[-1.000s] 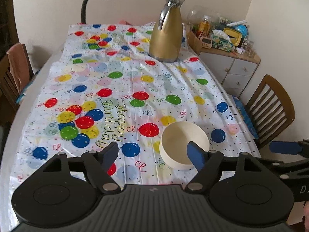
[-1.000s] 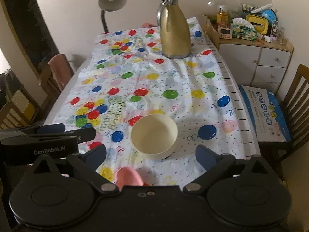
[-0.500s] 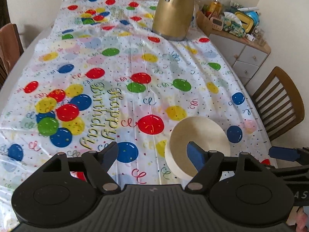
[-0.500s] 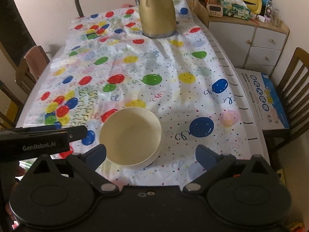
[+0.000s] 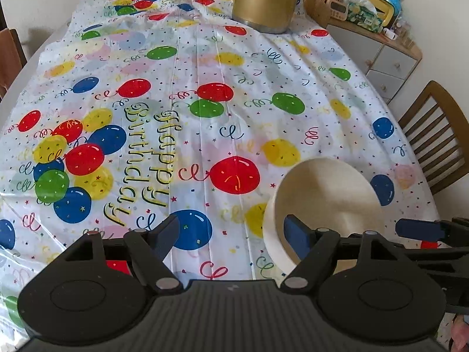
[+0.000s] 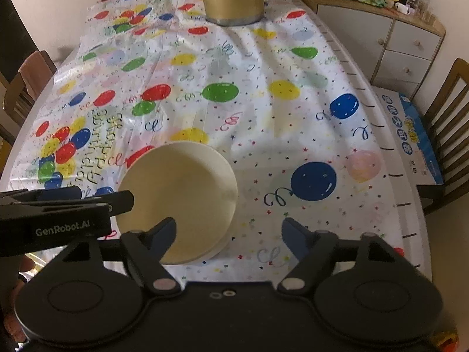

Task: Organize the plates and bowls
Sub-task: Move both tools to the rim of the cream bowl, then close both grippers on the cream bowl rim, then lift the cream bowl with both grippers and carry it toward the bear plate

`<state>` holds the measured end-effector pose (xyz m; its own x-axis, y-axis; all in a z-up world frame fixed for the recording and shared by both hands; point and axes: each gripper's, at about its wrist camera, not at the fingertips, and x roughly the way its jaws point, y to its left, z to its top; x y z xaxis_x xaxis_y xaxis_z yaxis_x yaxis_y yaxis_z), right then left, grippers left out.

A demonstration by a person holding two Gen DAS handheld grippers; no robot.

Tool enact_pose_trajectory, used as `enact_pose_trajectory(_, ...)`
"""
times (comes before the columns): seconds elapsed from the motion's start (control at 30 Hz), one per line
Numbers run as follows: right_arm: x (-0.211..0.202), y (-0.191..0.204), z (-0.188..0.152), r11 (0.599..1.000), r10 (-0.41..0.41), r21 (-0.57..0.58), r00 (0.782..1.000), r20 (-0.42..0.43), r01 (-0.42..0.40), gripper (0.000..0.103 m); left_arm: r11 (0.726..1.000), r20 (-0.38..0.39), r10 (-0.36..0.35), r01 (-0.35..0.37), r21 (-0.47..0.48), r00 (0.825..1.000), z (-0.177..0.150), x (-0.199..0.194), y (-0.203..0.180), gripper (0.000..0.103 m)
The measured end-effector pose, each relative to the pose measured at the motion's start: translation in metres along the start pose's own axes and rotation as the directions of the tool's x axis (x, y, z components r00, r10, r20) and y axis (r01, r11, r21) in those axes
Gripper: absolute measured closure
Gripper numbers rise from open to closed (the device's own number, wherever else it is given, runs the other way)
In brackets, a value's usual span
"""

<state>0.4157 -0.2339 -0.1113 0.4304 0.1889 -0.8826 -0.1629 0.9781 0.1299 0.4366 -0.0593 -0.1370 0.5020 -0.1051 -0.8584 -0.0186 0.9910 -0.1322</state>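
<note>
On the balloon-cloth counter (image 6: 293, 123) one cream bowl (image 6: 178, 202) sits lower left, ungrasped: left hand-held gripper (image 5: 231, 231) gapes empty, right hand-held gripper (image 6: 228, 228) closing on nothing.

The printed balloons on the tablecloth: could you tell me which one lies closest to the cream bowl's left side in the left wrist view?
The large red balloon, alone just left of the cream bowl; the other red ones sit farther up the tablecloth.

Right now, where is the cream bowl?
The cream bowl sits near the table's near edge, between both grippers: low right in the left wrist view, low left in the right wrist view.
</note>
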Motion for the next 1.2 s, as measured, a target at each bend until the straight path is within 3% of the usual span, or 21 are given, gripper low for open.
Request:
enact_pose_trajectory(0.13, 0.006, -0.001, 0.002, 1.0, 0.01, 0.015, 1.0, -0.004, -0.01, 0.043, 1.0, 0.001, -0.009, 0.009, 0.006, 1.0, 0.001, 0.004, -0.002, 0.026)
enact_pose_trajectory(0.2, 0.008, -0.002, 0.004, 0.999, 0.02, 0.026, 1.0, -0.007, -0.02, 0.051, 1.0, 0.002, -0.02, 0.02, -0.002, 1.0, 0.002, 0.005, -0.002, 0.032)
enact_pose_trajectory(0.3, 0.009, -0.002, 0.005, 0.999, 0.025, 0.036, 1.0, -0.008, -0.025, 0.058, 0.999, -0.004, -0.037, 0.037, -0.013, 0.999, 0.003, 0.007, -0.005, 0.045)
enact_pose_trajectory(0.37, 0.009, -0.002, 0.006, 0.999, 0.03, 0.042, 1.0, -0.006, -0.03, 0.064, 0.999, -0.009, -0.047, 0.047, -0.019, 0.999, 0.003, 0.008, -0.006, 0.062)
enact_pose_trajectory(0.43, 0.009, -0.002, 0.006, 0.998, 0.034, 0.052, 0.999, -0.006, -0.034, 0.072, 0.998, -0.02, -0.055, 0.054, -0.027, 0.998, 0.002, 0.011, -0.008, 0.071)
enact_pose_trajectory(0.5, 0.009, -0.003, 0.006, 0.997, 0.034, 0.065, 0.999, -0.01, -0.033, 0.08, 0.998, -0.018, -0.05, 0.049, -0.031, 0.999, 0.001, 0.011, -0.01, 0.073)
enact_pose_trajectory(0.63, 0.009, -0.006, 0.005, 0.995, 0.031, 0.096, 0.999, -0.009, -0.03, 0.092, 0.998, -0.016, -0.054, 0.053, -0.036, 0.998, 0.0, 0.009, -0.013, 0.088)
enact_pose_trajectory(0.73, 0.007, -0.005, 0.003, 0.995, 0.035, 0.097, 0.999, -0.013, -0.033, 0.092, 0.998, -0.019, -0.057, 0.057, -0.02, 0.998, -0.002, 0.008, -0.016, 0.094)
enact_pose_trajectory(1.2, -0.029, 0.005, -0.009, 0.996, 0.063, 0.068, 0.998, -0.006, -0.062, 0.093, 1.0, -0.027, -0.024, 0.024, -0.015, 0.999, -0.017, -0.037, -0.02, 0.094)
